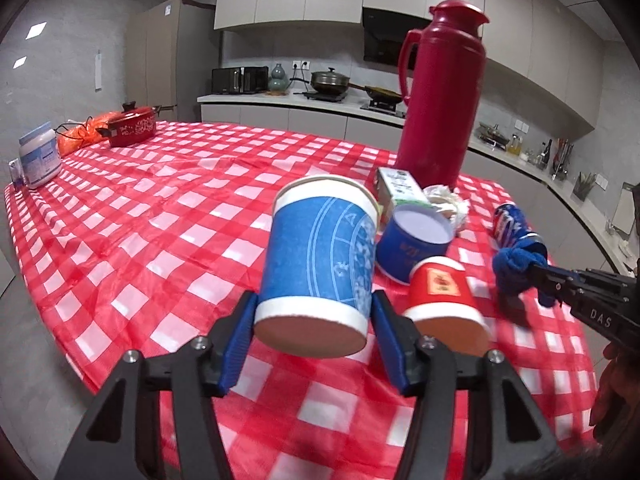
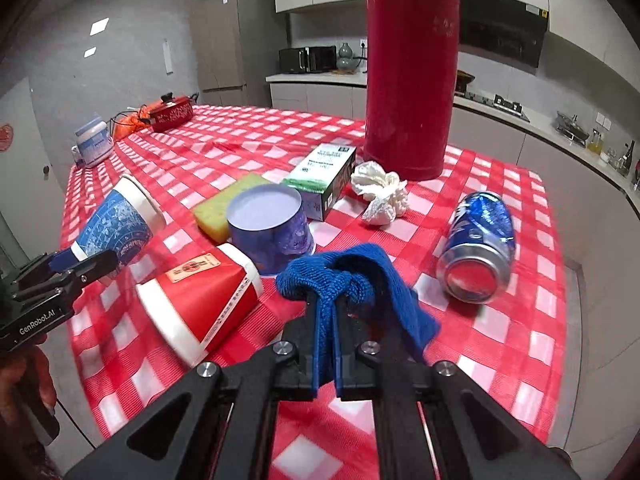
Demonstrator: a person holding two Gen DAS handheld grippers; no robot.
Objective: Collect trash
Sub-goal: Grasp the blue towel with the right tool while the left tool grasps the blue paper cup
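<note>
My left gripper (image 1: 314,308) is shut on a blue paper cup (image 1: 320,256), which it holds tilted above the checked tablecloth (image 1: 160,220); the right wrist view shows that cup (image 2: 120,224) off the table too. My right gripper (image 2: 332,304) is shut on a blue knitted cloth (image 2: 360,280) that drapes over its fingers. A red paper cup (image 2: 200,300) lies on its side between the two grippers. Behind it stands an upturned blue cup (image 2: 268,224). A crumpled tissue (image 2: 380,196) and a dented blue can (image 2: 480,240) lie to the right.
A tall red thermos (image 2: 408,80) stands behind a green and white carton (image 2: 324,172) and a yellow sponge (image 2: 228,208). A red pot (image 1: 132,130), an orange bag (image 1: 76,138) and a white jar (image 1: 40,156) sit at the far left edge. A person's hand (image 1: 616,392) shows at right.
</note>
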